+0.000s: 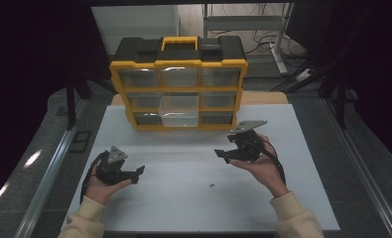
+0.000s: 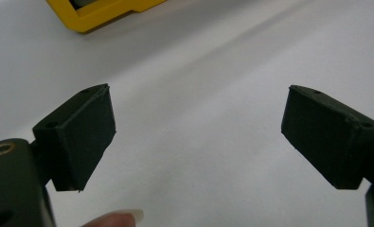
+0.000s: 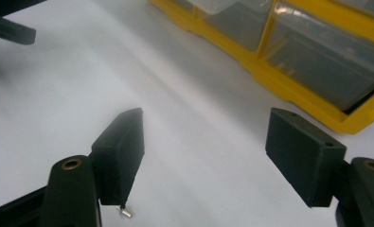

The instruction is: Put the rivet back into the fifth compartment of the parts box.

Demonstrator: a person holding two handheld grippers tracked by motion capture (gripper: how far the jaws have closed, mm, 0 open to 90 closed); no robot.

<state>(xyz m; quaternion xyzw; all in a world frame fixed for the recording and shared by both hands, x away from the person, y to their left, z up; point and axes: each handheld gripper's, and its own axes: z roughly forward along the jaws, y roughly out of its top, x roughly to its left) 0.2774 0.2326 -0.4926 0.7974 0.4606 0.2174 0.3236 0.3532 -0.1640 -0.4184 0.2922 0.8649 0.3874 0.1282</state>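
Grippers hover over a white table (image 1: 183,208) on which a yellow-and-black plastic organiser box with clear drawers (image 1: 178,89) stands, its lower-middle clear plastic drawer (image 1: 180,111) pulled part-way out; in the high view the left gripper (image 1: 138,172) and right gripper (image 1: 222,154) flank a tiny dark screw-like part (image 1: 211,185) lying on bare table nearer the right gripper. The left gripper view has that gripper's jaws spread wide over bare tabletop, nothing between them, a corner of the box behind. The right gripper view shows jaws likewise apart and empty, the small metal part (image 3: 125,212) at the tip of one pad (whether touching is unclear). The likely risk: so slight a piece could skid or flick away if the pads close off-centre.
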